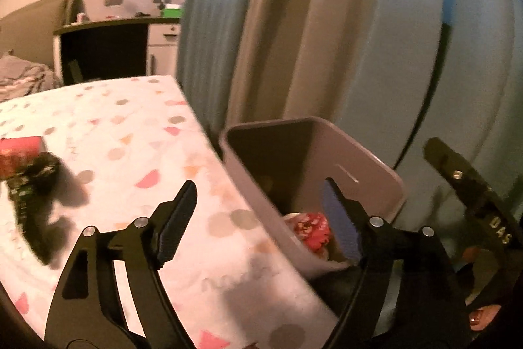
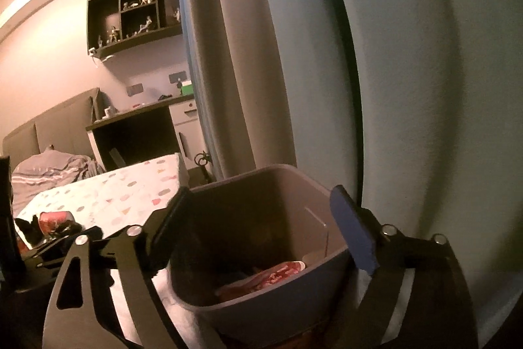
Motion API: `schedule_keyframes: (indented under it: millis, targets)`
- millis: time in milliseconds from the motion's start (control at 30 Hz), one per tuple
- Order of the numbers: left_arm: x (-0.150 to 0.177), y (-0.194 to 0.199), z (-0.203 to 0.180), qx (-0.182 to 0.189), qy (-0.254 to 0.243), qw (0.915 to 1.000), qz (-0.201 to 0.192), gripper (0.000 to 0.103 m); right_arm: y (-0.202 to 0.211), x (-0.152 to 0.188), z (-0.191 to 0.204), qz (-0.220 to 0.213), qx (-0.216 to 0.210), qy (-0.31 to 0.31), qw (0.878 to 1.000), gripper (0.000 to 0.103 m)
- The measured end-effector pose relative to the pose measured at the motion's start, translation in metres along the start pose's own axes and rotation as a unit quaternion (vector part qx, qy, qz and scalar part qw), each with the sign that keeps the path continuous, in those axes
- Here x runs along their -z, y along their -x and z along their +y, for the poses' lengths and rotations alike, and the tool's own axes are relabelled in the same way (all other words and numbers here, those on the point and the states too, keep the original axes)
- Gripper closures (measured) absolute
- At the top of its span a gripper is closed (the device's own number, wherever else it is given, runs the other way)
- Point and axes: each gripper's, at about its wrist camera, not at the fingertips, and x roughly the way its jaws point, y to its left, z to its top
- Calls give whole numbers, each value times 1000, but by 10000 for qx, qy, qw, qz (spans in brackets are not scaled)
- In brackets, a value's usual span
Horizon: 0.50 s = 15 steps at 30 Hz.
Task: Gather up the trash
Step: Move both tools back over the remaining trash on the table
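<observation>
A grey trash bin point(image 1: 369, 165) stands beside the bed, against the curtain. Red and white wrappers point(image 1: 310, 229) lie at its bottom; they also show in the right wrist view point(image 2: 278, 277). My left gripper point(image 1: 258, 218) is open and empty, over the bed's edge and the bin's near rim. My right gripper point(image 2: 261, 228) is open and empty, held over the bin point(image 2: 261, 313); part of it shows in the left wrist view point(image 1: 470, 185). A red can-like item point(image 1: 19, 152) and dark crumpled trash point(image 1: 36, 195) lie on the bed at the left; they show small in the right wrist view point(image 2: 52, 221).
The bed has a white sheet with coloured spots point(image 1: 130, 126). A blue-grey curtain point(image 1: 359, 38) hangs behind the bin. A dark desk point(image 1: 104, 48), white drawers point(image 1: 163, 48) and a wall shelf point(image 2: 134, 18) stand at the back. A crumpled blanket point(image 2: 52, 169) lies at the bed's head.
</observation>
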Motion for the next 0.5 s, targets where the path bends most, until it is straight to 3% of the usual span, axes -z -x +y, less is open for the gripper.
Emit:
schedule_keyframes:
  millis: [267, 500]
  targets:
    - [7, 45, 32, -838, 89, 9961, -279, 18, 10, 6, 20, 79, -287, 34, 9995, 14]
    - [14, 83, 79, -1507, 337, 9871, -413, 16, 14, 10, 46, 219, -561, 70, 9982, 14]
